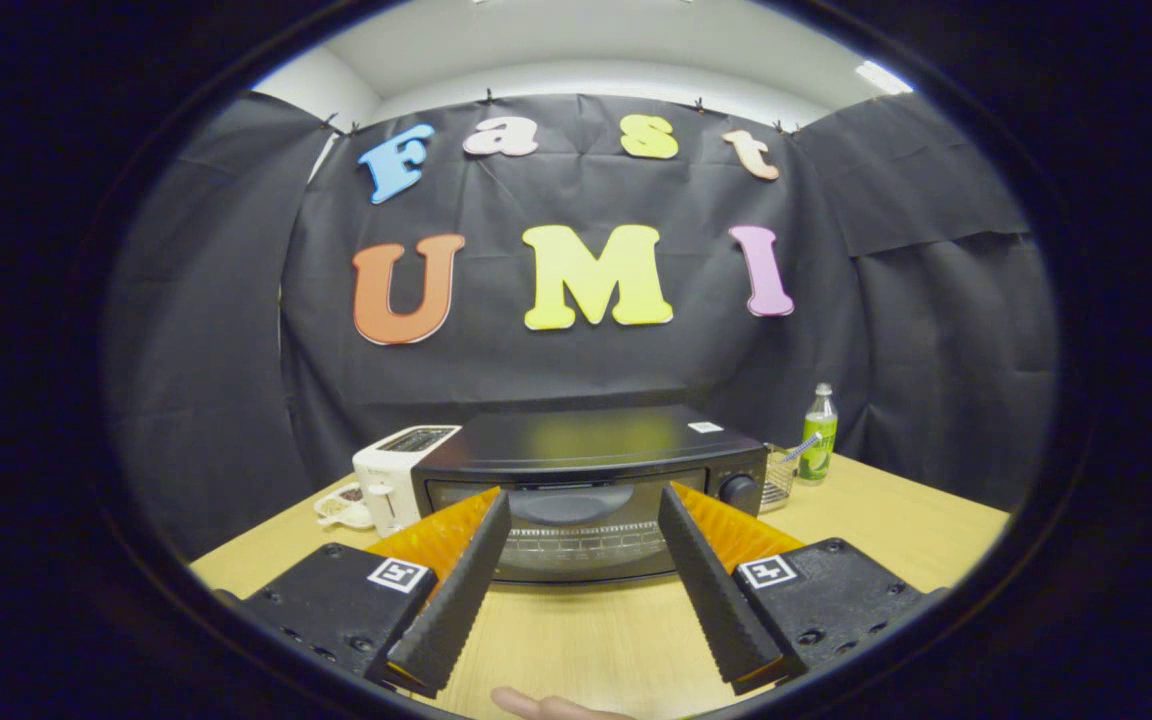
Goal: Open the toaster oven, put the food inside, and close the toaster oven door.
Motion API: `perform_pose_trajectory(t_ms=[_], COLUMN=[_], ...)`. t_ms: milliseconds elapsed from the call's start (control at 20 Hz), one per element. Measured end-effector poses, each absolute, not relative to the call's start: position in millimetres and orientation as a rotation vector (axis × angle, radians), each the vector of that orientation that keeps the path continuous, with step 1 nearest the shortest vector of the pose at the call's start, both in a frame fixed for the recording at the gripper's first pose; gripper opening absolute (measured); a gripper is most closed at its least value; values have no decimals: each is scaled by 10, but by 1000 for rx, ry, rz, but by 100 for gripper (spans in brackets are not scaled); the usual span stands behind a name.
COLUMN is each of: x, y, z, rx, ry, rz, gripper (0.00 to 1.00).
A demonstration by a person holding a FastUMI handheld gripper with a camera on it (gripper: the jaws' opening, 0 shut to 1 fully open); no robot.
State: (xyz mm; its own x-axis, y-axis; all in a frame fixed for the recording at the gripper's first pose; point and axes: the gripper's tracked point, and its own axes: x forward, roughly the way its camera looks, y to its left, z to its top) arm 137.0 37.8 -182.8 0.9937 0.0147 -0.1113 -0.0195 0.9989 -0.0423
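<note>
A black toaster oven [586, 470] stands on the wooden table [876, 530] just beyond my fingers, its glass door shut and a wire rack visible behind the glass. Its handle [576, 500] runs along the top of the door, and a round knob [738, 489] sits on its right side. My gripper [584, 505] is open, with nothing between its fingers, and the fingertips frame the oven door from a short distance. The food is small and unclear: something lies in a small white dish [341, 506] to the oven's left.
A white pop-up toaster [394, 475] stands against the oven's left side. Right of the oven are a wire basket [779, 478] and a green bottle [818, 433]. A fingertip of a person's hand [536, 706] shows at the table's near edge, below my fingers.
</note>
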Motion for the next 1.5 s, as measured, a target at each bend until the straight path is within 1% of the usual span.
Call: perform_pose_trajectory(t_ms=[200, 500, 750, 900, 1050, 1350, 1500], x=[1110, 563, -2, -260, -390, -326, -262], y=[279, 216, 218, 295, 318, 395, 241], z=[-1446, -733, 69, 359, 358, 34, -52], rx=[-71, -85, -157, -155, -128, -81, -90], ry=[92, 56, -51, -89, -82, 28, 58], rz=[-1, 9, -39, -38, -23, 37, -5], gripper=[97, 97, 97, 97, 97, 97, 97])
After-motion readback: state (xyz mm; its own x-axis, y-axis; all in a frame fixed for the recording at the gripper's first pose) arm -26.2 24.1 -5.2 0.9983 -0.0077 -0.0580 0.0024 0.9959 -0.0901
